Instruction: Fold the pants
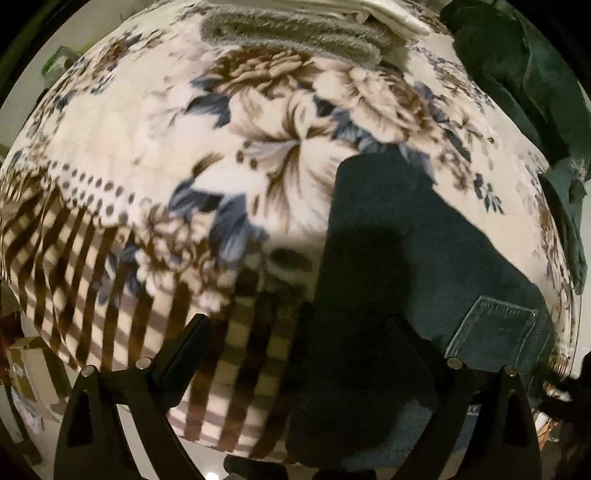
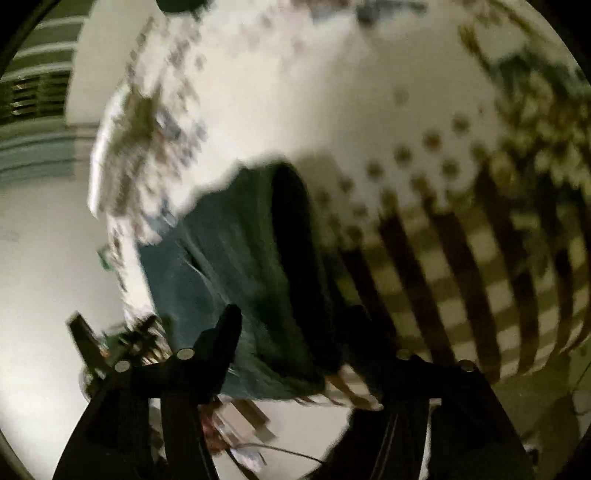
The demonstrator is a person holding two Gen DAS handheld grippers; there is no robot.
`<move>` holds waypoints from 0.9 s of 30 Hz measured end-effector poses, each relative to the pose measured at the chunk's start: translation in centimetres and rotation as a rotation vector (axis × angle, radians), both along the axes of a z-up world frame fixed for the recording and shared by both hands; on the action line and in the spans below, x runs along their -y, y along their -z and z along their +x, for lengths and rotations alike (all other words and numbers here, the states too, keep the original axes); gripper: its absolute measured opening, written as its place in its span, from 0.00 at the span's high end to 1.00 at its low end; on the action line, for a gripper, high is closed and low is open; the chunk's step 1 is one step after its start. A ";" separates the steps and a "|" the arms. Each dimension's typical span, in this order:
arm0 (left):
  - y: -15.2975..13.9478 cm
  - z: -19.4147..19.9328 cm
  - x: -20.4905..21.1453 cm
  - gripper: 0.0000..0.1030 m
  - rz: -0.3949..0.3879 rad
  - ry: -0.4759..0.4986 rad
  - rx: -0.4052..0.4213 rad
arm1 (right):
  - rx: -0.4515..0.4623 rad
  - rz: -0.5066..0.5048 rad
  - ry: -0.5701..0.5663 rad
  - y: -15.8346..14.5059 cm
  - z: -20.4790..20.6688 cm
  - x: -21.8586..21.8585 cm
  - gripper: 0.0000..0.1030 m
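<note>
While both tongs gape wide, the left tongs (image 1: 295,332) and right tongs (image 2: 295,328) hover over dark jeans (image 1: 399,236). Jeans lie on a floral blanket (image 1: 147,147) (pocket (image 1: 498,332) up).

Floral fleece blanket (image 1: 155,140) on bed; grey folded towel (image 1: 295,33) at far edge; green garment (image 1: 517,70) beside.
</note>
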State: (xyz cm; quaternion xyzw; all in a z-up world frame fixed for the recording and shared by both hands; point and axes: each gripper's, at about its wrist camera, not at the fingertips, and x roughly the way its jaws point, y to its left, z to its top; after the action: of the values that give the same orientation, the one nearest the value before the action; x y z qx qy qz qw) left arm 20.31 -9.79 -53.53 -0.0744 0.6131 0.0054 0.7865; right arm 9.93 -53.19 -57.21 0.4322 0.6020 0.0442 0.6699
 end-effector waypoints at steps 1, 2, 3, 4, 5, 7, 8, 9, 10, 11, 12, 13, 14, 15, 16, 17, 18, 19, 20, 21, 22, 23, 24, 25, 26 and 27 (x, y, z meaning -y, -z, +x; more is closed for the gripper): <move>-0.1 0.3 0.2 0.07 0.001 0.008 0.005 | 0.018 0.015 0.012 -0.1 0.5 0.2 0.33; -0.1 0.6 0.4 0.07 0.001 0.013 0.005 | 0.025 0.028 0.024 0.0 1.2 0.3 0.33; 0.0 0.9 0.6 0.07 0.001 0.016 0.005 | 0.024 0.048 0.039 0.4 2.1 0.6 0.33; 0.0 1.2 0.7 0.07 -0.001 0.019 0.005 | 0.019 0.073 0.042 1.3 3.2 0.6 0.33; 0.1 1.5 1.0 0.07 -0.003 0.023 0.005 | -0.002 0.097 0.034 2.4 4.4 0.4 0.33; 0.3 2.1 1.5 0.07 0.006 0.033 0.003 | 0.050 0.086 0.042 2.4 5.7 -0.1 0.75; 0.5 2.4 1.7 0.07 0.006 0.037 -0.002 | 0.078 0.035 0.015 1.5 6.4 -0.8 0.94; 0.7 2.6 1.8 0.07 0.002 0.041 -0.009 | 0.145 -0.053 -0.033 -0.8 7.3 -1.9 0.94; 0.7 2.8 1.9 0.07 -0.006 0.043 -0.013 | 0.203 -0.097 -0.059 -2.7 7.8 -2.7 0.94; 0.7 2.8 1.9 0.07 -0.013 0.045 -0.014 | 0.254 -0.142 -0.085 -4.5 8.0 -3.2 0.95; 0.8 2.9 2.0 0.07 -0.015 0.049 -0.013 | 0.266 -0.157 -0.103 -5.0 8.3 -3.8 0.95; 0.9 3.0 2.1 0.07 -0.011 0.053 -0.014 | 0.262 -0.192 -0.122 -4.9 8.5 -3.8 0.95; 1.0 3.0 2.2 0.07 -0.007 0.055 -0.017 | 0.243 -0.218 -0.121 -4.3 8.6 -3.6 0.95; 1.3 3.1 2.2 0.07 -0.010 0.054 -0.025 | 0.208 -0.236 -0.126 -3.2 8.7 -3.3 0.94; 1.5 3.0 2.1 0.07 -0.014 0.053 -0.032 | 0.146 -0.240 -0.148 -1.3 8.9 -3.2 0.92; 1.7 3.0 2.2 0.07 -0.019 0.051 -0.041 | 0.093 -0.222 -0.163 -0.1 8.8 -2.8 0.75; 1.9 2.9 2.1 0.07 -0.024 0.048 -0.048 | 0.039 -0.189 -0.139 1.1 8.5 -2.0 0.57; 1.9 3.0 2.1 0.07 -0.027 0.047 -0.050 | 0.023 -0.168 -0.102 1.3 8.0 -1.3 0.52; 1.9 2.9 2.1 0.07 -0.030 0.047 -0.052 | 0.022 -0.135 -0.061 1.2 7.3 -0.3 0.47; 1.8 2.7 2.0 0.07 -0.034 0.048 -0.050 | 0.028 -0.086 -0.017 0.9 6.5 0.7 0.44; 1.8 2.5 2.0 0.07 -0.035 0.048 -0.047 | 0.022 -0.061 0.013 0.7 5.7 1.3 0.43; 1.8 2.3 1.9 0.07 -0.039 0.047 -0.046 | 0.011 -0.042 0.037 0.4 4.9 1.7 0.39; 1.9 2.0 1.8 0.07 -0.054 0.044 -0.046 | 0.008 -0.008 0.061 0.2 3.6 1.8 0.30; 2.0 1.7 1.6 0.07 -0.075 0.038 -0.045 | 0.008 0.019 0.069 0.3 2.8 1.8 0.25; 2.0 1.5 1.5 0.07 -0.092 0.030 -0.045 | 0.005 0.057 0.080 0.5 1.7 1.5 0.13; 2.3 1.1 1.2 0.07 -0.134 0.021 -0.047 | 0.004 0.100 0.089 0.9 0.7 1.3 0.03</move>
State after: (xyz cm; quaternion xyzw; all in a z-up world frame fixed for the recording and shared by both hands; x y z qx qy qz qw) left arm 21.44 -11.02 -55.85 -0.1202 0.6312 -0.0421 0.7651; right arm 10.60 -54.46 -58.16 0.4913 0.5778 0.0452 0.6502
